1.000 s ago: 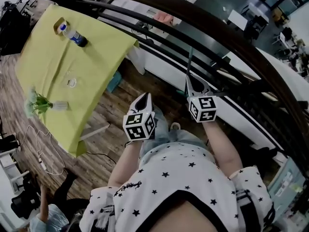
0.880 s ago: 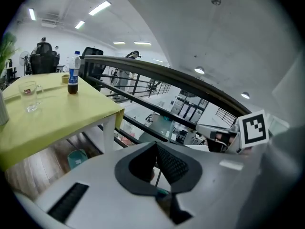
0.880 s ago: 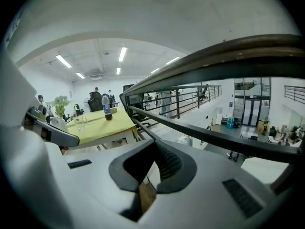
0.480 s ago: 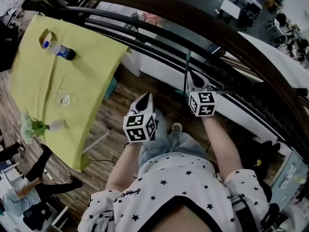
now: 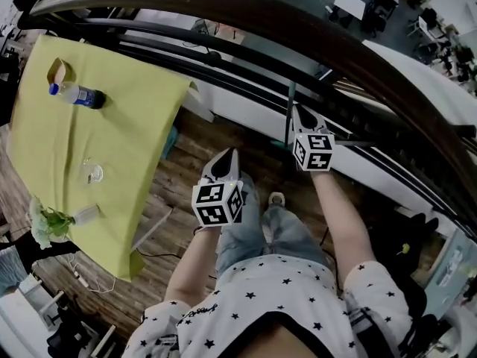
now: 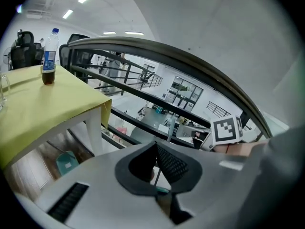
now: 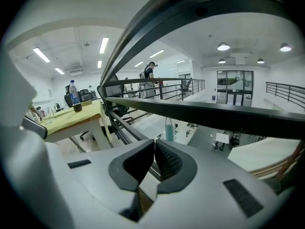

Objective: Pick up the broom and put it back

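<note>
The broom's thin teal handle (image 5: 290,99) stands upright against the dark railing (image 5: 223,6). My right gripper (image 5: 296,112) hangs just to its right, close beside it, shut with nothing between the pads. In the right gripper view the handle's top (image 7: 169,129) shows beyond the shut jaws (image 7: 154,144), not between them. My left gripper (image 5: 227,155) hovers lower and to the left over the wooden floor, also shut and empty (image 6: 155,147). From it the handle (image 6: 170,128) shows further off by the railing. The broom's head is hidden.
A table under a yellow-green cloth (image 5: 127,125) stands to the left, with a water bottle (image 5: 74,94), a glass (image 5: 93,171) and a small plant (image 5: 46,222) on it. The railing's bars (image 7: 190,109) run across just ahead. Cables lie on the floor at lower left.
Both grippers have sunk a little and edged toward the railing, the right one staying beside the handle. The table has slid left in the head view. Both stay shut.
</note>
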### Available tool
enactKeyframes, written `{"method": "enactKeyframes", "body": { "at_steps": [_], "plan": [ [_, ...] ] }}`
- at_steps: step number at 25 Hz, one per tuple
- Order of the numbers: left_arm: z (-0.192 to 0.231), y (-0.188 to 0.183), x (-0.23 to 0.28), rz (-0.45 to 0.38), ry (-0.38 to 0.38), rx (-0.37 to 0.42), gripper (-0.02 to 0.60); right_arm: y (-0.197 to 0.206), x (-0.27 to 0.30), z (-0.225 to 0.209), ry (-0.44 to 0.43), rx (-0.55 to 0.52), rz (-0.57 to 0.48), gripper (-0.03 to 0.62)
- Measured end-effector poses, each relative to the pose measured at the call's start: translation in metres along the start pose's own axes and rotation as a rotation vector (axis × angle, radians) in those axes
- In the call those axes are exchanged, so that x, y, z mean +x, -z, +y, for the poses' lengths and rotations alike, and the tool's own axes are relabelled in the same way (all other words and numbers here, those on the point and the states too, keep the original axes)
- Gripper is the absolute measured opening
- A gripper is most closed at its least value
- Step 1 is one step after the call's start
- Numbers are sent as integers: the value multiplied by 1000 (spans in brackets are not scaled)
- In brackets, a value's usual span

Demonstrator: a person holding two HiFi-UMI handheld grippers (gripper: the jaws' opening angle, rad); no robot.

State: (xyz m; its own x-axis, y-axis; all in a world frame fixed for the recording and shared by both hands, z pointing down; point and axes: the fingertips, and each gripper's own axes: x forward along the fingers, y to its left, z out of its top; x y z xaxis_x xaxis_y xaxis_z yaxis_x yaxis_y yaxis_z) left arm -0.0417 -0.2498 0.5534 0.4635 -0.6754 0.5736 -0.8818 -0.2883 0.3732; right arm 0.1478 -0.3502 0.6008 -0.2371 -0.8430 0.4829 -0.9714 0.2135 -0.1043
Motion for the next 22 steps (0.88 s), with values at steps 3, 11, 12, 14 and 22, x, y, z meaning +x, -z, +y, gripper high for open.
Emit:
{"method": "enactKeyframes", "body": {
  "at_steps": [3, 11, 12, 14, 22],
  "plan": [
    [6, 2, 8, 8, 2, -7, 11, 5, 16, -6, 15, 3, 9, 20],
    [14, 4, 22, 27, 3, -1, 11, 10, 48, -27, 77, 14, 26, 100],
    [14, 4, 24, 27, 3, -2, 11, 10, 52, -29, 81, 9, 29, 106],
    [16, 3, 27, 30, 4, -4, 11, 12, 59, -33, 88, 2, 39, 118],
    [18, 14, 37, 55, 12, -15, 11, 19, 84, -40, 109, -33, 63, 141]
  ]
}}
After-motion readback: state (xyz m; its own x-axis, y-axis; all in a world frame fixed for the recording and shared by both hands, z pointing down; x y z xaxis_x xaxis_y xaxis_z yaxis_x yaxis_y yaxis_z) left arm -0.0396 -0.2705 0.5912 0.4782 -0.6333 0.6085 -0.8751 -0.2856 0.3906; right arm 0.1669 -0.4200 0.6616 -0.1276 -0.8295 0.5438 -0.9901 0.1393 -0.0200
